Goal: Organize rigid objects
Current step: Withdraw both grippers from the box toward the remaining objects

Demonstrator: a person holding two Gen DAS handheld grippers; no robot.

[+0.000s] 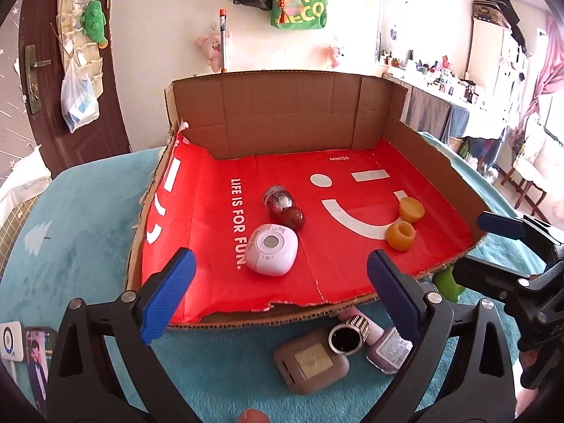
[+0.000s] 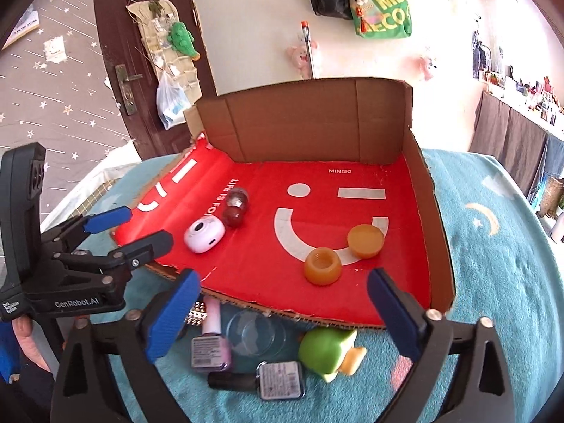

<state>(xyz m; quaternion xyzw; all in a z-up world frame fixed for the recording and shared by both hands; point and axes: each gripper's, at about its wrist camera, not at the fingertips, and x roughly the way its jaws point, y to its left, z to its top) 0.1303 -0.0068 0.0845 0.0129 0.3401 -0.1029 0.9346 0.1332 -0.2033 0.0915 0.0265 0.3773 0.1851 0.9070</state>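
Cardboard tray (image 1: 289, 112), lined with red MINISO paper (image 1: 335, 246), is set on a teal tablecloth (image 2: 493, 246). Held inside are a white rounded device (image 1: 271, 249), two dark red glittery balls (image 1: 286, 208) touching each other, and an orange jar (image 2: 322, 266) beside its orange lid (image 2: 365, 240). Outside the near edge are grouped a green duck toy (image 2: 328, 350), nail polish bottles (image 2: 211, 343), a clear dish (image 2: 255, 331) and a grey case (image 1: 312, 365). Left gripper (image 1: 282, 292) and right gripper (image 2: 283, 313) are both spread wide, nothing held.

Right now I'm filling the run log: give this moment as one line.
left gripper: open, empty | right gripper: open, empty | in tray: white gadget, two orange pieces | outside: green toy, bottles
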